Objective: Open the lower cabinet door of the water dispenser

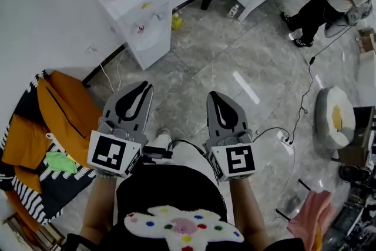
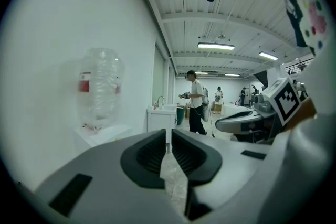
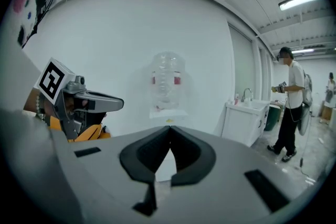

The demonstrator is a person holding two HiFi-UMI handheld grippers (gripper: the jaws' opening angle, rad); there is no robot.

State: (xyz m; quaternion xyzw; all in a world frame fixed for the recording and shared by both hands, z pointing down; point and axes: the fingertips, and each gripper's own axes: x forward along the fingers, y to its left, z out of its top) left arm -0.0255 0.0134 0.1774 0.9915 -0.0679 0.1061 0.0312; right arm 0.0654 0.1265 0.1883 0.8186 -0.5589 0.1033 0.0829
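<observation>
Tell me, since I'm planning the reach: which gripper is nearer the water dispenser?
Left. The left gripper points almost straight at the water dispenser, short of it; the right gripper sits farther off to the side.

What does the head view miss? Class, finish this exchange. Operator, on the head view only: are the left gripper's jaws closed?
Observer: In its own view the left gripper is closed but for a hairline slit, with nothing held.
Operator: And the right?
Observer: The right gripper has its jaws meeting at the tips, empty.
Operator: Does it face the target?
Observer: Yes. Its view has the water dispenser dead centre, beyond the jaws and untouched.
</observation>
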